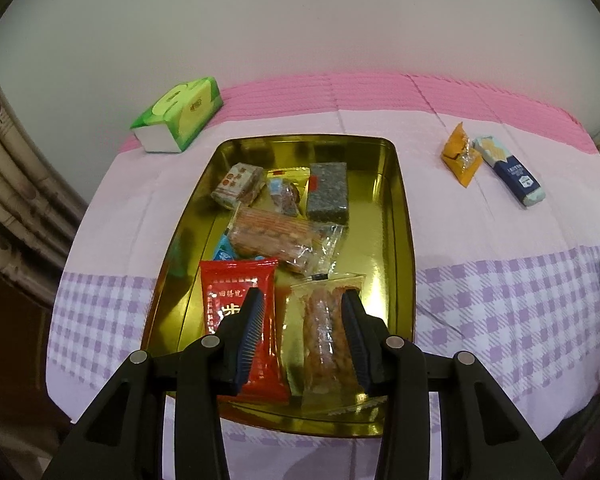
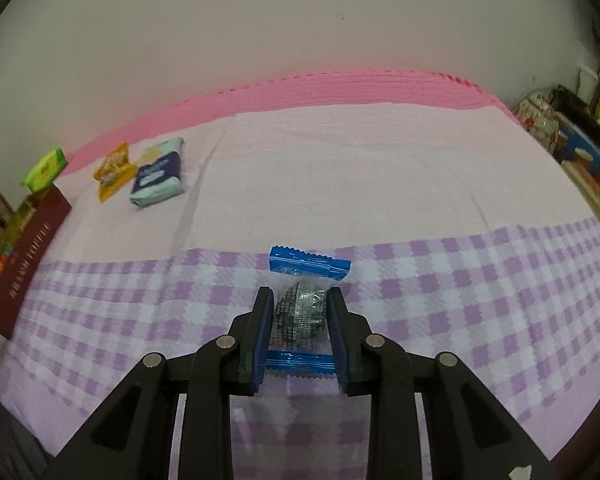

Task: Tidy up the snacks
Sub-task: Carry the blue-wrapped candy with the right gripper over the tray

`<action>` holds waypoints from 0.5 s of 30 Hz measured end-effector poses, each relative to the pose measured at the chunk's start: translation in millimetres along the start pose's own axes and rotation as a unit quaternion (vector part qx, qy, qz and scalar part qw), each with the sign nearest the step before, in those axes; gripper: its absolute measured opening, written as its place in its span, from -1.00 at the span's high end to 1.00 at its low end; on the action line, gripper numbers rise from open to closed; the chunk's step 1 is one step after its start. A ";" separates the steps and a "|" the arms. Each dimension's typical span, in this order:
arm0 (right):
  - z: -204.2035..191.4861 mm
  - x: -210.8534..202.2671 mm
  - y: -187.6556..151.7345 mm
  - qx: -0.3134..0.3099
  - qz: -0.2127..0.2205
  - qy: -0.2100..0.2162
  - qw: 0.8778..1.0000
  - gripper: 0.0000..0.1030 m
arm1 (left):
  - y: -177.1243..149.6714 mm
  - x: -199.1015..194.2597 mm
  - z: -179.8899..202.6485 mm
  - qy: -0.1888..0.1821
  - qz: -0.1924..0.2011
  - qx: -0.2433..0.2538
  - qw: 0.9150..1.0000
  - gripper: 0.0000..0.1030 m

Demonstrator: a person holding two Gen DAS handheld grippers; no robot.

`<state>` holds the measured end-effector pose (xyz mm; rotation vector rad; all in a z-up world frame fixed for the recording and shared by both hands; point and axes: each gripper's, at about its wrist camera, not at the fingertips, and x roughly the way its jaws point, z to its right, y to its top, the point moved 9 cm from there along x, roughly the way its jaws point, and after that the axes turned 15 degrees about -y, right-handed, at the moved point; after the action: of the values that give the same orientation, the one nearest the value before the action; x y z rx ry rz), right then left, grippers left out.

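Far left, a green tissue pack (image 1: 178, 114) is sitting on the pink cloth (image 1: 500, 248), clear of the work. Just right of it the gold tin (image 1: 398, 216) is holding most of the snacks: a red packet (image 1: 228, 280) near-left, a clear sausage pack (image 1: 320, 332) near-right, a nut bar (image 1: 276, 236) mid, a dark bar (image 1: 327, 192) far. The left gripper (image 1: 303, 300) is hovering over the near end of the tin with fingers apart and nothing between them; judged risk here is that a drop or swing could be nudging the red packet or sausage pack over the low near rim, or clipping the rim and shifting the tin. Right of the tin, an orange candy (image 1: 461, 156) and a blue box (image 1: 510, 170) are lying side by side on the cloth, touching or nearly so, not yet tinned; grabbing one could be dragging the other. Furthest right, in the right wrist view, the right gripper (image 2: 300, 312) is straddling a blue-ended wrapped sweet (image 2: 303, 308) on the checked part of the cloth, pads at its sides; whether they are actually pinching it cannot be told. The wrapper looks slick and crinkly, so a weak pinch could be letting it slip out on lift, or the pads could be catching only film and crushing it. Loose cloth could be bunching under the fingertips.
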<state>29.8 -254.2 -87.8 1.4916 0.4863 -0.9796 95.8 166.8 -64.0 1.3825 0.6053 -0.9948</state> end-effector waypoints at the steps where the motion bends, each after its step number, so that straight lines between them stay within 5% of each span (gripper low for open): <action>1: -2.3 -2.2 -1.4 0.002 -0.002 0.006 1.000 0.50 | 0.5 -1.1 -1.2 0.000 0.002 -0.003 1.000 0.19; 15: -91.0 -49.2 4.5 -0.035 -0.002 0.107 0.994 0.50 | 12.9 -24.8 -28.3 0.023 0.037 -0.044 0.998 0.19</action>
<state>32.6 -156.6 -53.3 1.5408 0.6711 -0.8002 100.1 198.4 -40.3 1.3436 0.6208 -0.8685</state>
